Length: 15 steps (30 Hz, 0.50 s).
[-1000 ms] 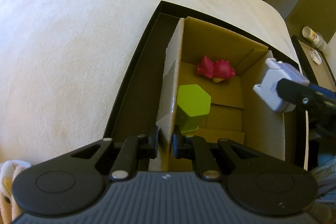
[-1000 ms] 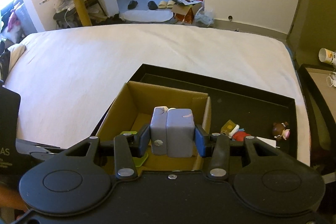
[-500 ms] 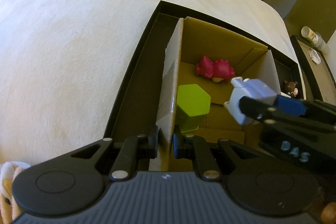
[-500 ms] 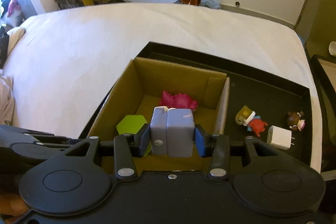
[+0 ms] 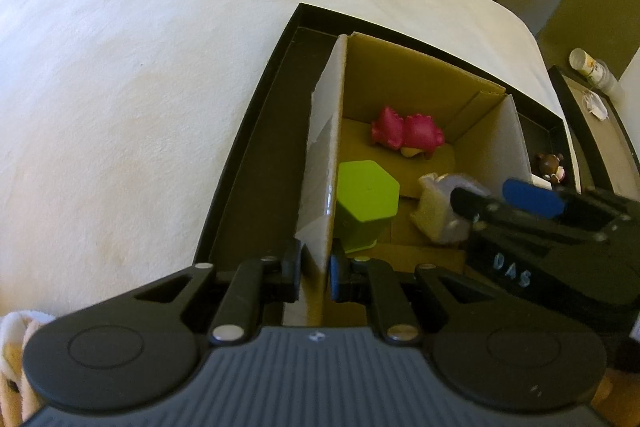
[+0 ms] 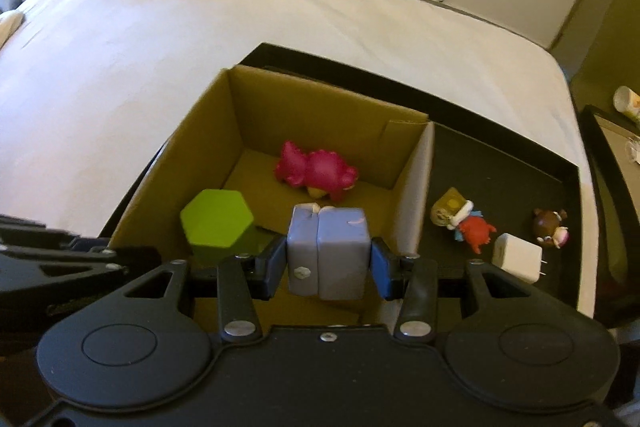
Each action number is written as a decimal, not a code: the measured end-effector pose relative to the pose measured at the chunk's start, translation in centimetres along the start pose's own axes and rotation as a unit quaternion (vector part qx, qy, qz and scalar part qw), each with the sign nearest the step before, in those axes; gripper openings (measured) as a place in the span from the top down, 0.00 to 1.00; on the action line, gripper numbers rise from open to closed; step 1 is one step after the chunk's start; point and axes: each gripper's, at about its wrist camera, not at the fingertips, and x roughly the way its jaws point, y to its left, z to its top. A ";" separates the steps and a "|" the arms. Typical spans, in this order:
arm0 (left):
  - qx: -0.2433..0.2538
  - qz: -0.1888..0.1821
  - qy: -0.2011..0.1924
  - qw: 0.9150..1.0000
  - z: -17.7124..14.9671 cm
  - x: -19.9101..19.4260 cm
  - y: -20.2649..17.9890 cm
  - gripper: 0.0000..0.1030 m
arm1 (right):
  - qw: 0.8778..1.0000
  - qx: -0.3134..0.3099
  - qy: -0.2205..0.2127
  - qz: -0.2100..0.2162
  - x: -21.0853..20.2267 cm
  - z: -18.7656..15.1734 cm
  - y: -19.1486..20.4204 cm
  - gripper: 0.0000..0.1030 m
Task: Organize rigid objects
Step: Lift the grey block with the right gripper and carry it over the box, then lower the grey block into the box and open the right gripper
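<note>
While the left gripper pinches the near left wall of the cardboard box at lower centre of its view, steadying it, the right gripper is clamped on the grey block toy, centre of its own view. Changed since a second ago: right gripper came in from outside the box's right wall and has dropped inside the opening, block now low over the box floor at right of the left view, slightly blurred. Likely means release is next; can't tell if the block touches the floor yet. Box contents: green hexagon block against the left wall, pink figure lying near the far wall. Box sits in a black tray on the white bed. Still loose on the tray, right of the box: small red-and-yellow figure, white charger plug, brown bear figure. Those three look left to sort.
</note>
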 end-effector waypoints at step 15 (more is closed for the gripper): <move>0.005 0.012 -0.005 1.000 -0.3 -0.4 -0.4 0.88 | 0.997 0.052 -0.057 0.012 -4.5 -0.8 -2.4 0.43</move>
